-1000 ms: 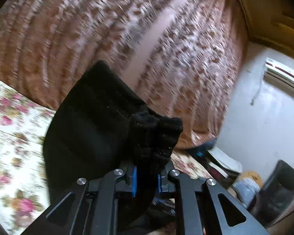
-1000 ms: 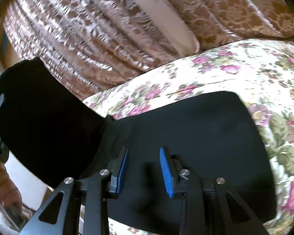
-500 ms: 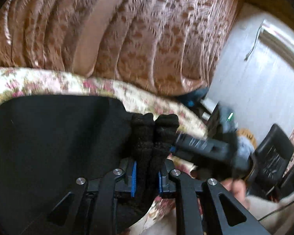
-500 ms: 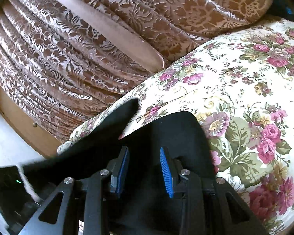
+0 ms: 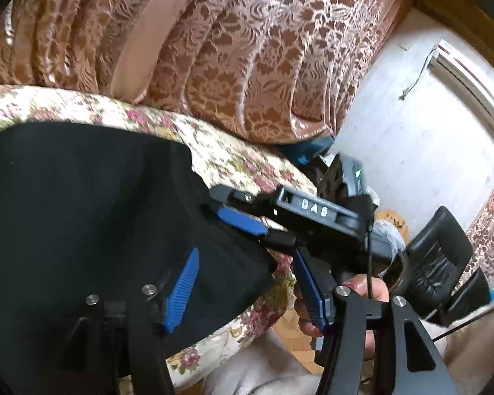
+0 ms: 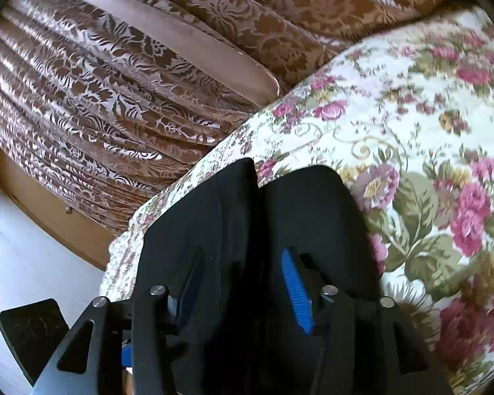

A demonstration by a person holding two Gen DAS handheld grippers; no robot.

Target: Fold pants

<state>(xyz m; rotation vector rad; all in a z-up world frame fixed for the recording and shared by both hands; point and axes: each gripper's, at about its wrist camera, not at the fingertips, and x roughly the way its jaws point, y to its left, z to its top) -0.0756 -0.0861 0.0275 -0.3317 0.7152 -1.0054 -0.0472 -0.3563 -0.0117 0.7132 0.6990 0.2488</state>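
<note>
The black pants lie folded flat on the floral bedspread at its corner. In the left wrist view my left gripper is open and empty, just above the pants' near edge. My right gripper shows there too, its blue pads open over the pants' right edge. In the right wrist view the pants lie under the right gripper, with a fold ridge running between the open jaws. The left pad is partly hidden by cloth.
Brown patterned curtains hang close behind the bed. The bed edge drops off to the right in the left wrist view, where a black chair and floor clutter stand. The floral bedspread spreads to the right in the right wrist view.
My left gripper let go of the pants' cuffs and opened. The lifted cloth came down flat on the bed. My right gripper moved in over the folded edge.
</note>
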